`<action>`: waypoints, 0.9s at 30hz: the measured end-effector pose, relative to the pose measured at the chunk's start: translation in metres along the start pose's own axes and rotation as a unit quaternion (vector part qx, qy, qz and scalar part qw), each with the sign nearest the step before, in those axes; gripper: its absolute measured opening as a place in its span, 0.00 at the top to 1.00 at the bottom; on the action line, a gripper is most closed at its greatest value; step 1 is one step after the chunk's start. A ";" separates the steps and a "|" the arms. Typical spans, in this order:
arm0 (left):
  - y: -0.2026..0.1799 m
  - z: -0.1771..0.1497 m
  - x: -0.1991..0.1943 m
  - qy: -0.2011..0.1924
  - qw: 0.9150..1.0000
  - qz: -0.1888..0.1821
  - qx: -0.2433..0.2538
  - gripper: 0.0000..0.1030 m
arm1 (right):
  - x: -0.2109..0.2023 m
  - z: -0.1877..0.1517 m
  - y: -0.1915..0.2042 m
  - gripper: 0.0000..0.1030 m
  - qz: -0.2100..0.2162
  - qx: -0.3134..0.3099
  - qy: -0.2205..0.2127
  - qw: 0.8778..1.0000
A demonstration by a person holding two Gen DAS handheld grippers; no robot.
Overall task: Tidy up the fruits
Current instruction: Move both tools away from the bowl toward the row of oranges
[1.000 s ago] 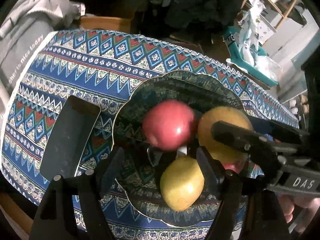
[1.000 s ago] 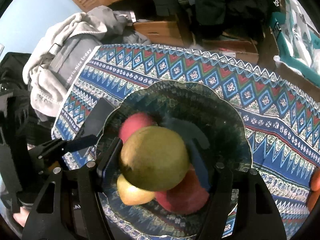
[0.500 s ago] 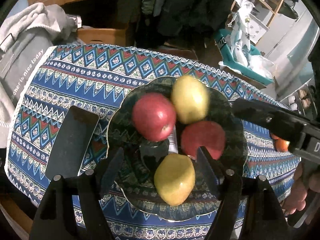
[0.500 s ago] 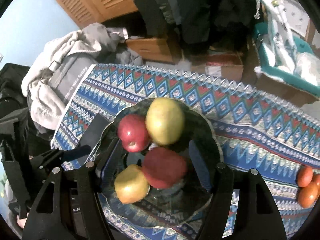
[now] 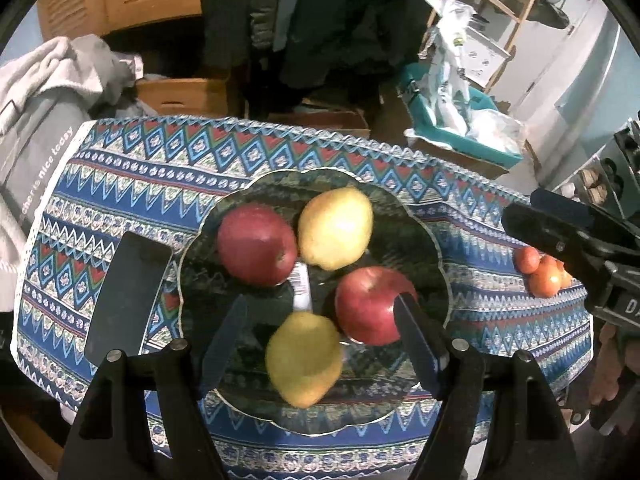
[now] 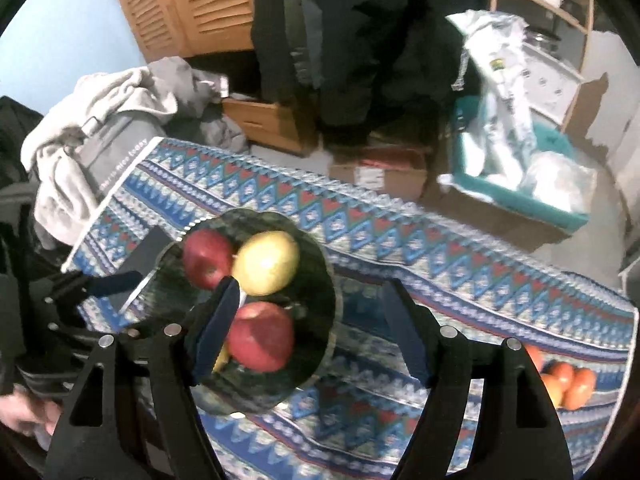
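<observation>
Left claw [image 5: 320, 320] empty above the near side of the plate [image 5: 416, 216], jaws just widened, nothing pinched. Right claw [image 6: 310, 300] likewise empty, jaws also just widened, raised over the cloth beside the plate's right rim, left fingertip [image 6: 228, 292] overlapping the fruit only in line of sight.

Nearest on the dark scalloped plate: a yellow pear [image 5: 304, 364], blurred. Just right of it, a red apple [image 5: 368, 304]. Behind, a second red apple [image 5: 256, 256] and a second yellow pear [image 5: 336, 232], touching each other. Between the fruit, a white barcode sticker [image 5: 302, 288] on the plate.

Left of the plate, a black phone [image 5: 128, 296] flat on the patterned tablecloth [image 5: 120, 168]. Far right on the cloth, well apart from the plate, a cluster of small orange fruits [image 5: 542, 270].

Beyond the table: grey clothing [image 5: 44, 92], cardboard boxes [image 5: 184, 96], a teal bin [image 5: 460, 132] of white bags.
</observation>
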State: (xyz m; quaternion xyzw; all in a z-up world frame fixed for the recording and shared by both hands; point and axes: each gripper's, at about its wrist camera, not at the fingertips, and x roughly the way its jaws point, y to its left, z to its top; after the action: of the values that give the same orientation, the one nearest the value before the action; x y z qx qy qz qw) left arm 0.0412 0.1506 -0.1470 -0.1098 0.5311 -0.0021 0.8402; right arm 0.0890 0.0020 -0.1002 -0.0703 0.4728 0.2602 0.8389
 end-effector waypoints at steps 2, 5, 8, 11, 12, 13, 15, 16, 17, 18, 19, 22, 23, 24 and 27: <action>-0.007 0.000 -0.003 -0.005 1.000 -0.002 0.006 0.22 | -0.006 -0.004 -0.007 0.24 -0.010 -0.002 -0.002 1.000; -0.019 0.000 -0.005 -0.005 1.000 -0.007 0.017 0.22 | -0.015 -0.011 -0.020 0.22 -0.025 -0.004 -0.005 1.000; -0.034 0.001 -0.006 -0.003 1.000 -0.014 0.026 0.22 | -0.023 -0.019 -0.033 0.22 -0.038 -0.002 -0.005 0.999; -0.050 0.001 -0.009 -0.004 0.999 -0.019 0.043 0.22 | -0.031 -0.028 -0.047 0.22 -0.045 0.004 -0.005 0.999; -0.055 0.001 -0.009 -0.004 0.999 -0.019 0.050 0.22 | -0.034 -0.032 -0.052 0.22 -0.048 0.005 -0.005 0.999; -0.062 0.000 -0.009 -0.003 0.998 -0.020 0.057 0.22 | -0.037 -0.035 -0.056 0.22 -0.051 0.006 -0.006 0.999; -0.072 -0.001 -0.009 0.000 0.997 -0.024 0.067 0.22 | -0.042 -0.042 -0.065 0.20 -0.058 0.009 -0.006 0.998; -0.077 -0.002 -0.009 0.002 0.997 -0.027 0.073 0.22 | -0.045 -0.045 -0.069 0.20 -0.061 0.010 -0.007 0.998; -0.081 -0.003 -0.009 0.003 0.997 -0.027 0.077 0.22 | -0.048 -0.048 -0.073 0.20 -0.063 0.011 -0.008 0.998; -0.086 -0.004 -0.009 0.004 0.996 -0.028 0.081 0.22 | -0.052 -0.052 -0.078 0.19 -0.067 0.011 -0.008 0.998; -0.092 -0.005 -0.009 0.005 0.996 -0.029 0.087 0.22 | -0.054 -0.054 -0.082 0.19 -0.070 0.012 -0.009 0.997; -0.106 -0.008 -0.007 0.009 0.994 -0.028 0.103 0.22 | -0.063 -0.065 -0.096 0.19 -0.079 0.015 -0.011 0.997; -0.109 -0.009 -0.007 0.010 0.994 -0.028 0.106 0.22 | -0.066 -0.068 -0.101 0.19 -0.083 0.017 -0.012 0.996; -0.113 -0.010 -0.006 0.011 0.993 -0.028 0.111 0.22 | -0.069 -0.072 -0.107 0.19 -0.086 0.021 -0.012 0.996; -0.125 -0.011 -0.004 0.015 0.992 -0.028 0.121 0.22 | -0.077 -0.081 -0.121 0.19 -0.090 0.031 -0.015 0.995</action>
State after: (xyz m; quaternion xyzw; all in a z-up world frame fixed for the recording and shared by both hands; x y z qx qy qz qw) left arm 0.0438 0.0270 -0.1249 -0.0220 0.5359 -0.0911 0.8390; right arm 0.0562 -0.1591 -0.0962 -0.0821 0.4597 0.1702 0.8678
